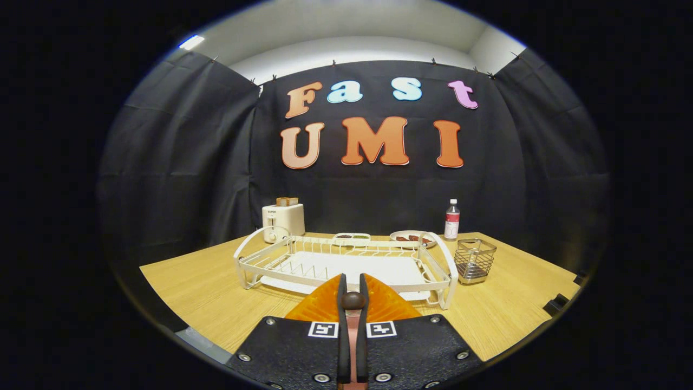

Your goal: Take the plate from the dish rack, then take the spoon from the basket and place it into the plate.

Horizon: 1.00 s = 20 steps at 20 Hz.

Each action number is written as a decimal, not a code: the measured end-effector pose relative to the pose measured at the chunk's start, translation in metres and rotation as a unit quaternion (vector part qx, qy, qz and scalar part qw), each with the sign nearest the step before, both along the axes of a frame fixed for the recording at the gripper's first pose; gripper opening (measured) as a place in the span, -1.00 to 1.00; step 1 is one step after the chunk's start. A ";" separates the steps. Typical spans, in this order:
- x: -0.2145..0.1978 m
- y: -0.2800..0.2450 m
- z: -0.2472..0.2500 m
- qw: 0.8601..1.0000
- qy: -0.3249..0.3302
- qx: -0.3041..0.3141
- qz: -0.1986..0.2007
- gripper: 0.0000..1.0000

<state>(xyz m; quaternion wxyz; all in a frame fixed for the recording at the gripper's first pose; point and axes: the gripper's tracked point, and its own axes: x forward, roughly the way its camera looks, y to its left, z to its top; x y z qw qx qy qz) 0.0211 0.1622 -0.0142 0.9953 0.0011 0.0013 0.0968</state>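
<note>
Between the fingers, the gripper (352,295) is clamping a spoon (352,319), handle running back along them, just before the dish rack (346,262).

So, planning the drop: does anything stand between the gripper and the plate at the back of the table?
Yes. The dish rack sits just ahead of the gripper, shut on what looks like the spoon; the plate lies beyond the rack's far rail. Going over it seems needed.
</note>
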 end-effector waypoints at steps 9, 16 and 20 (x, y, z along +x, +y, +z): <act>-0.002 -0.003 -0.022 1.000 0.016 -0.001 0.000 -0.88; -0.005 -0.007 -0.034 0.998 0.055 -0.003 -0.005 -0.25; -0.008 -0.017 -0.026 0.998 0.067 -0.008 -0.008 0.77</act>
